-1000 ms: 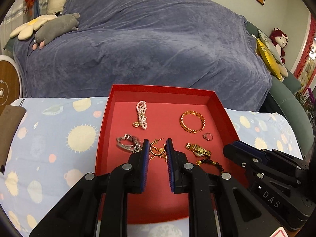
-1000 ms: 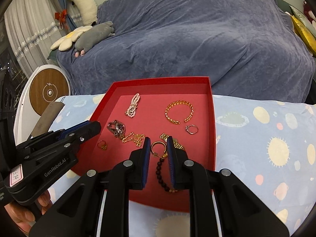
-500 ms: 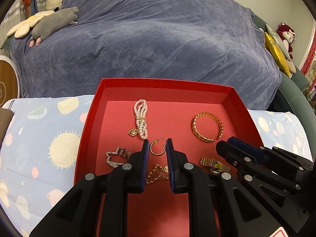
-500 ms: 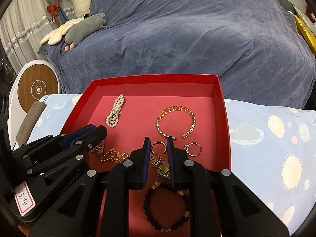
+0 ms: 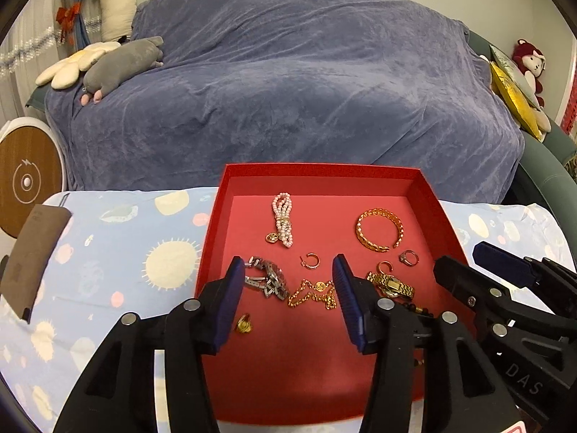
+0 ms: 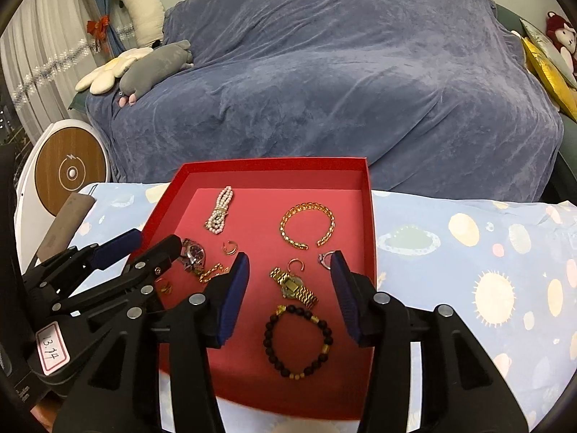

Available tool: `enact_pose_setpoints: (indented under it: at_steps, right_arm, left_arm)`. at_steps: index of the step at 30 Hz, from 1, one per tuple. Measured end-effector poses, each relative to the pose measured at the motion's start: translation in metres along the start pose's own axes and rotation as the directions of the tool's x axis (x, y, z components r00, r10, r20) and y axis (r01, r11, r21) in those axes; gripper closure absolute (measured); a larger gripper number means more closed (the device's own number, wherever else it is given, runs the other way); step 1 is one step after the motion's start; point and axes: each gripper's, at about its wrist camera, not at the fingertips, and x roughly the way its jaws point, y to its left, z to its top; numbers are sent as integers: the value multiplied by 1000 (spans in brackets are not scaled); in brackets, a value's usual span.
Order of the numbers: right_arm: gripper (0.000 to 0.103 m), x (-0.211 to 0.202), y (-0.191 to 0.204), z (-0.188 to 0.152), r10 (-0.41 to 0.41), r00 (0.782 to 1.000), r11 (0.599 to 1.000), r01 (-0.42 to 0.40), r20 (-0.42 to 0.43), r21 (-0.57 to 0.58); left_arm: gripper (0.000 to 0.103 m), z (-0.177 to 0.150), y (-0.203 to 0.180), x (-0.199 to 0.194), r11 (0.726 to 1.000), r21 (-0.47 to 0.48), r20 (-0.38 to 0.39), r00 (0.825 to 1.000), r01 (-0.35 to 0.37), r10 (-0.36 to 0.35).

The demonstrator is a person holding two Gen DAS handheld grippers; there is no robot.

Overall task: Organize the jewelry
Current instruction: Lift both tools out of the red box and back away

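A red tray [image 5: 431,198] [image 6: 369,216] holds jewelry: a pearl bracelet [image 5: 283,218] [image 6: 220,213], a gold bangle [image 5: 378,229] [image 6: 306,225], a gold chain [image 5: 312,292], a silver watch [image 5: 265,279] [image 6: 193,254], a gold watch [image 6: 294,287] [image 5: 391,285], a dark bead bracelet [image 6: 297,341], small hoops and rings. My left gripper [image 5: 286,283] is open and empty above the chain. My right gripper [image 6: 290,276] is open and empty above the gold watch.
The tray sits on a blue cloth with sun prints [image 5: 119,252] [image 6: 468,252]. A sofa under a blue-grey cover [image 5: 288,90] stands behind, with plush toys [image 5: 119,68]. A round wooden-faced device [image 5: 25,180] stands at the left. A brown case [image 5: 32,259] lies on the cloth.
Both grippers have opened from nearly shut to wide open and pulled back a little from the tray. A small gold hoop now lies free on the tray floor.
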Motion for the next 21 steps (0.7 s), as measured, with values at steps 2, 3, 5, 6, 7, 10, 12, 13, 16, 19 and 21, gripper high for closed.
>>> enact_pose_setpoints:
  at_steps: [2, 3, 5, 6, 7, 10, 12, 13, 16, 19, 21]
  right_arm:
    - [49, -19, 4, -8, -3, 1000, 1000, 4, 11, -6]
    - [49, -29, 6, -13, -6, 1000, 1000, 6, 16, -7]
    - [49, -45, 8, -24, -1, 1000, 1000, 1, 20, 3]
    - [49, -51, 9, -30, 1, 1000, 1000, -1, 18, 6]
    - [49, -58, 11, -36, 0, 1000, 1000, -1, 16, 7]
    - [48, -77, 16, -58, -14, 1000, 1000, 14, 14, -14]
    - [46, -88, 18, -73, -28, 999, 999, 29, 14, -34]
    - [44, -93, 19, -80, -38, 999, 998, 38, 14, -41]
    - [43, -101, 17, -99, -31, 999, 999, 31, 10, -39]
    - [43, -100, 17, -110, -34, 999, 999, 35, 8, -37]
    - [43, -96, 16, -115, -31, 1000, 999, 31, -2, -36]
  left_arm:
    - [51, -6, -2, -18, 1000, 7, 7, 1000, -4, 4]
    - [51, -10, -3, -27, 1000, 10, 5, 1000, -8, 8]
    - [51, -16, -6, -44, 1000, 9, 13, 1000, -14, 14]
    - [51, -20, -7, -53, 1000, 10, 19, 1000, -22, 21]
    - [51, -25, -8, -62, 1000, 9, 28, 999, -25, 25]
    - [45, -45, -10, -84, 999, 10, 39, 998, -49, 48]
    - [41, -61, -11, -92, 998, 4, 24, 998, -56, 56]
    - [41, -69, -12, -94, 998, 3, 12, 998, -57, 57]
    - [41, -89, -13, -97, 999, 5, -19, 998, -53, 53]
    - [41, -99, -17, -99, 996, 21, -15, 997, -82, 82]
    - [40, -101, -18, -99, 995, 33, -7, 996, -92, 92]
